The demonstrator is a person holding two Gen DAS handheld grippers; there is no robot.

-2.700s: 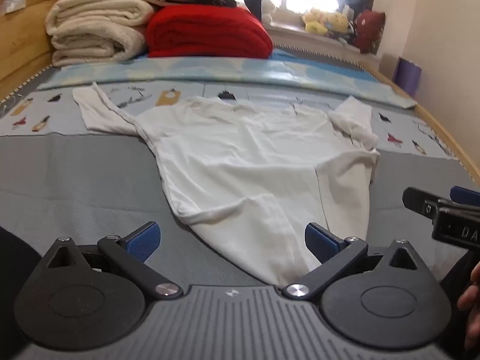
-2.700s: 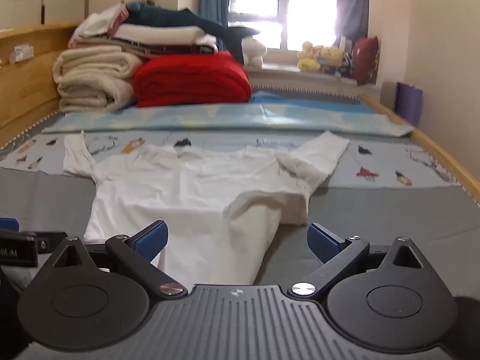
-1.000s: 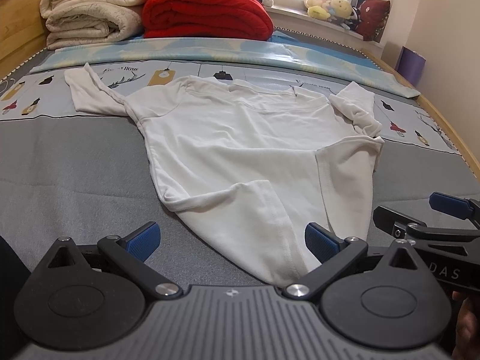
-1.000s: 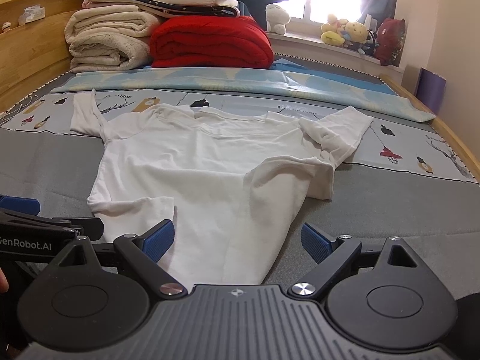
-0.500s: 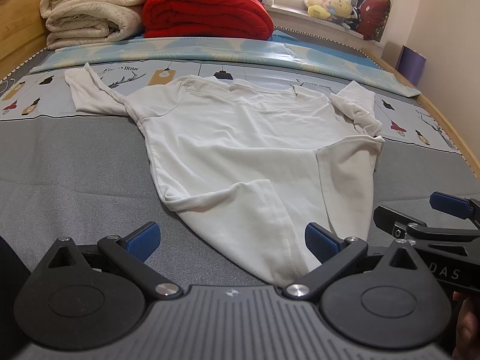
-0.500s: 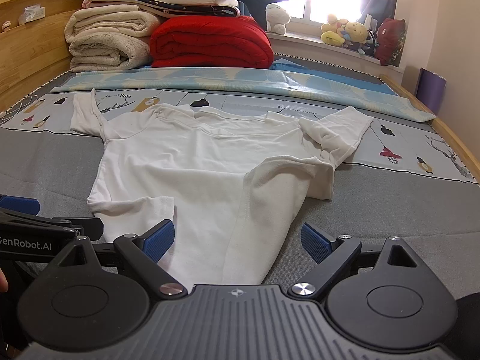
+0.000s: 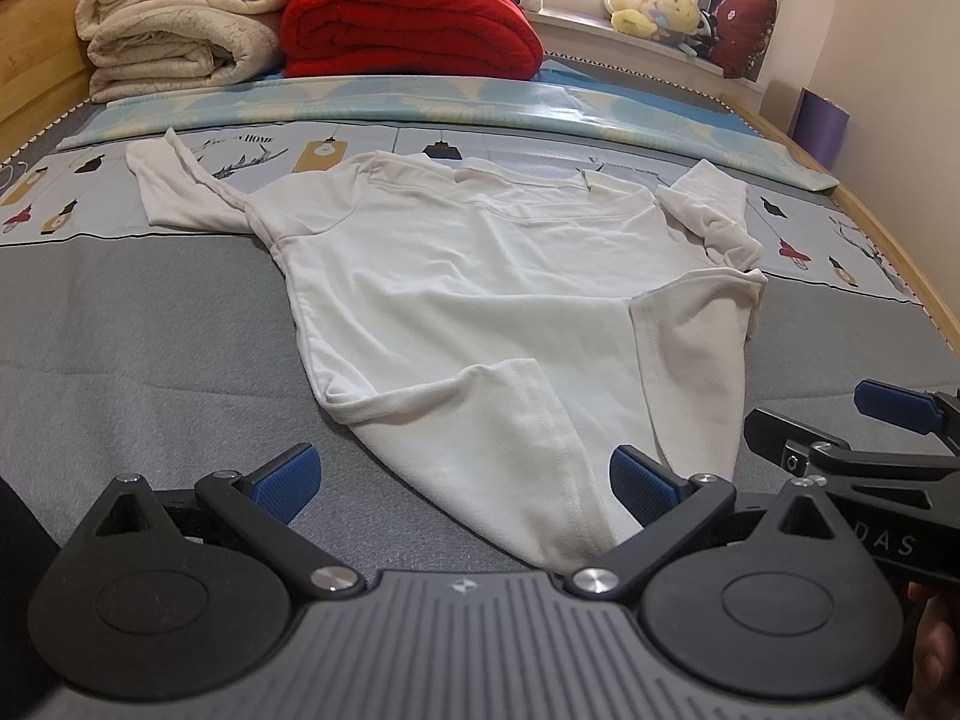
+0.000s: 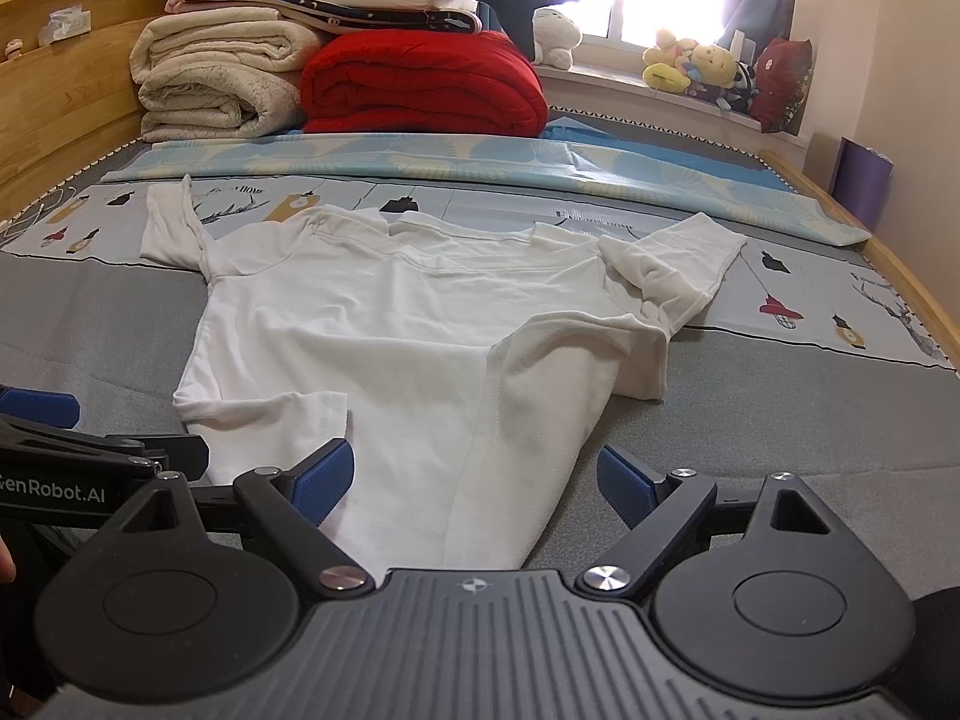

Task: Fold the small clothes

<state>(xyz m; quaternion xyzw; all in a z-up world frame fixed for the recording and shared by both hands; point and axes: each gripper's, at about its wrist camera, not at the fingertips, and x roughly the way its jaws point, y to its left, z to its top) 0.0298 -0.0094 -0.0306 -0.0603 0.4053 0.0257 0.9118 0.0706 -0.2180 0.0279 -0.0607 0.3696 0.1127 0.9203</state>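
Observation:
A small white T-shirt (image 7: 480,300) lies spread on the bed, collar away from me, both sleeves out; its hem corners are folded inward so the near end narrows to a point. It also shows in the right wrist view (image 8: 420,348). My left gripper (image 7: 465,483) is open and empty, low over the near tip of the shirt. My right gripper (image 8: 474,474) is open and empty, also over the near tip, just right of the left one. Each gripper shows at the edge of the other's view.
The grey bedspread (image 7: 150,330) has a patterned strip and a light blue mat (image 8: 420,159) beyond the shirt. Folded cream blankets (image 8: 222,84) and a red blanket (image 8: 420,84) are stacked at the headboard end. Wooden bed rails (image 8: 900,276) run along both sides. Plush toys (image 8: 696,66) sit on the windowsill.
Both grippers have tilted down and come slightly closer to the shirt since the earliest frames. Over the last second almost nothing has moved. Both stay open.

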